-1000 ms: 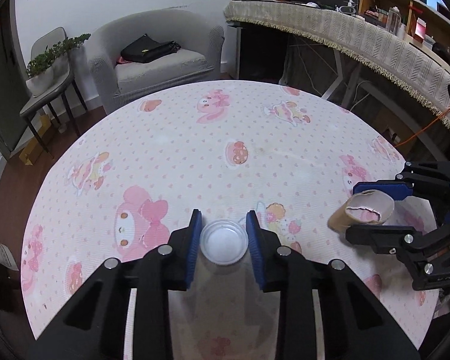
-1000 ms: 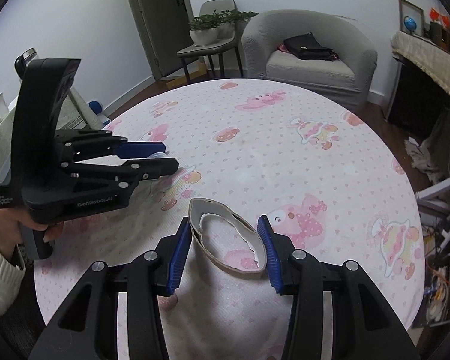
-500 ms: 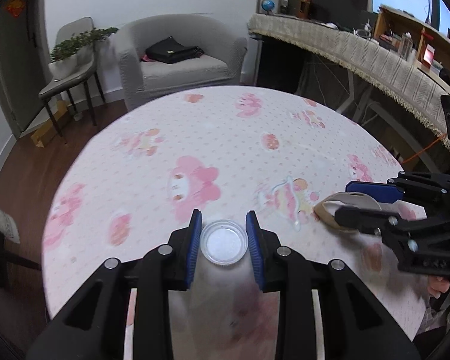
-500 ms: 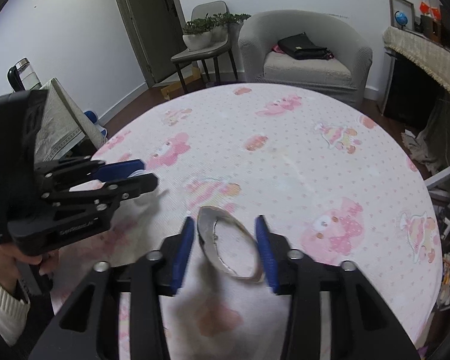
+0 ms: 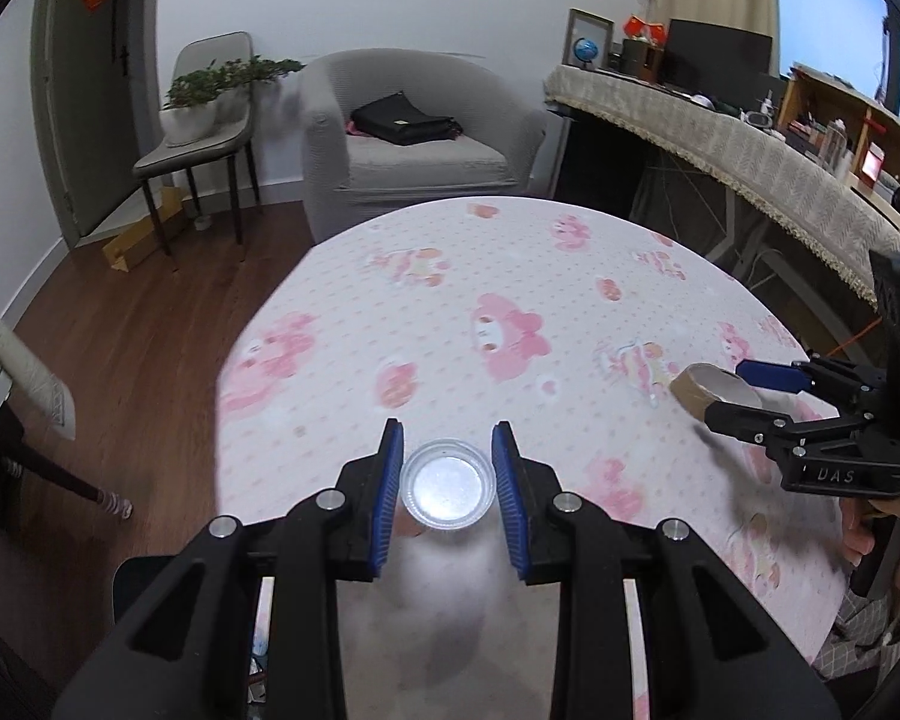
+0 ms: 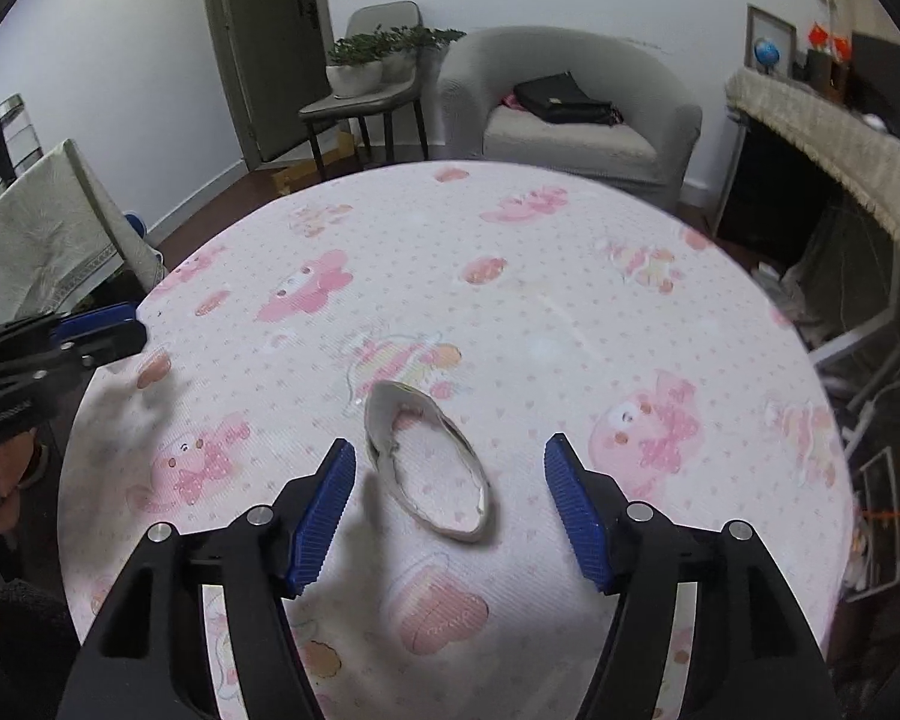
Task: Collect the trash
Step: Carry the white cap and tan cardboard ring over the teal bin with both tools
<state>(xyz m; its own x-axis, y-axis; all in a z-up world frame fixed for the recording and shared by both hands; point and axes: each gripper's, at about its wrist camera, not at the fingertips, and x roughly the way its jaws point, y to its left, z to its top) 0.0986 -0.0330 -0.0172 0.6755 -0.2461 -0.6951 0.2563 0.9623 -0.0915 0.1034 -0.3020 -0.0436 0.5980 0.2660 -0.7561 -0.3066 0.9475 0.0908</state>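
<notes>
We held a clear plastic cup (image 5: 447,491) clamped between the blue pads of our left gripper (image 5: 447,495), over the near left part of the round table (image 5: 510,312) with its pink cartoon cloth. From the left wrist view we looked straight down into the cup's mouth, and both pads pressed on its rim.

Our right gripper (image 6: 450,501) had just been opening its jaws, and they stood wide apart with a flattened cardboard tube (image 6: 429,468) between them. Neither pad touched the tube in the right wrist view; a gap showed on each side, wider on the right. Whether the tube lay on the cloth or was just above it we could not tell. In the left wrist view the same tube (image 5: 711,390) showed at the right edge of the table, at the tips of the right gripper (image 5: 744,393).

Beyond the table stood a grey armchair (image 6: 570,114) with a black bag (image 6: 564,99) on its seat.
</notes>
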